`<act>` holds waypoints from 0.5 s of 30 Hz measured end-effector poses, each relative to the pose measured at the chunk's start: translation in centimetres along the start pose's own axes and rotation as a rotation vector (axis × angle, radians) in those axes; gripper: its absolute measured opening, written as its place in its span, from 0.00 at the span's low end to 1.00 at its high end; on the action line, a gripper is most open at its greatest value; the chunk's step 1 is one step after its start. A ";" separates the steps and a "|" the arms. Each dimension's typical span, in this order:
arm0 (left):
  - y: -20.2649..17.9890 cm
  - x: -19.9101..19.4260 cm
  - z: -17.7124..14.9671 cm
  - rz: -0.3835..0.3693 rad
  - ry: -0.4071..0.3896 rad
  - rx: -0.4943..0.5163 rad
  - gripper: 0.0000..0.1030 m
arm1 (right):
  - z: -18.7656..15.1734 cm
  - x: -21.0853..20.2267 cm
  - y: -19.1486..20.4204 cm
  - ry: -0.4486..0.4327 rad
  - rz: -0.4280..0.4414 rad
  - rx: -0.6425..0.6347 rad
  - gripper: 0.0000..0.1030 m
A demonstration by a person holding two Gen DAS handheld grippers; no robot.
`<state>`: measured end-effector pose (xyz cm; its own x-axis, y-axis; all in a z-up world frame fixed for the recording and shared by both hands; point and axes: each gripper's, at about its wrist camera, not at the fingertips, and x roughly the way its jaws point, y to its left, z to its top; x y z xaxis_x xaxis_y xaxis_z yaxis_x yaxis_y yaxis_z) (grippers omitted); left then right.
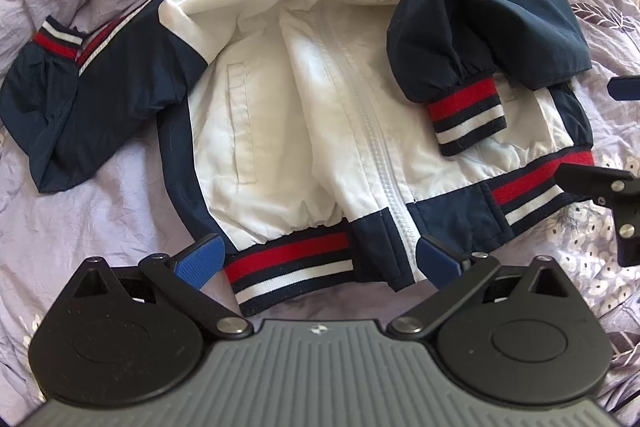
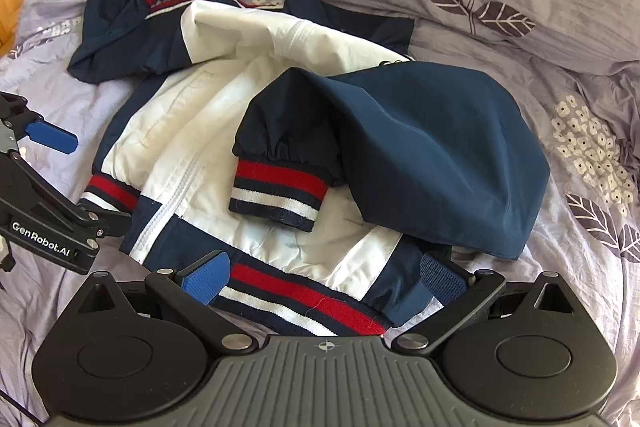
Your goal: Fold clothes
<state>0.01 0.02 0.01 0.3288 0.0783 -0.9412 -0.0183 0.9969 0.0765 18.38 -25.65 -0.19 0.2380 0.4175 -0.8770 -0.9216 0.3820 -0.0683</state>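
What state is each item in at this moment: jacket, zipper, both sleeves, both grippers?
Jacket: lying front-up on the bedsheet, not yet folded in half.
Zipper: closed.
Right sleeve: folded in over the front.
Left sleeve: spread out to the side, unfolded.
Left gripper: open, at the hem, holding nothing.
Right gripper: open, at the hem, holding nothing.
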 end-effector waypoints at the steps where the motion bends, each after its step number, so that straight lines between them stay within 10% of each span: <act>1: 0.0 0.0 0.0 -0.002 0.001 -0.001 1.00 | 0.1 -0.1 0.1 0.000 -0.001 -0.003 1.00; 15: 0.4 -0.2 0.3 -0.036 0.009 -0.016 1.00 | 0.2 -0.1 0.4 0.001 0.001 -0.027 1.00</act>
<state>0.24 0.38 0.31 0.3211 0.0420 -0.9461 -0.0215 0.9991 0.0371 18.01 -25.40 -0.05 0.2370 0.4170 -0.8774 -0.9299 0.3589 -0.0806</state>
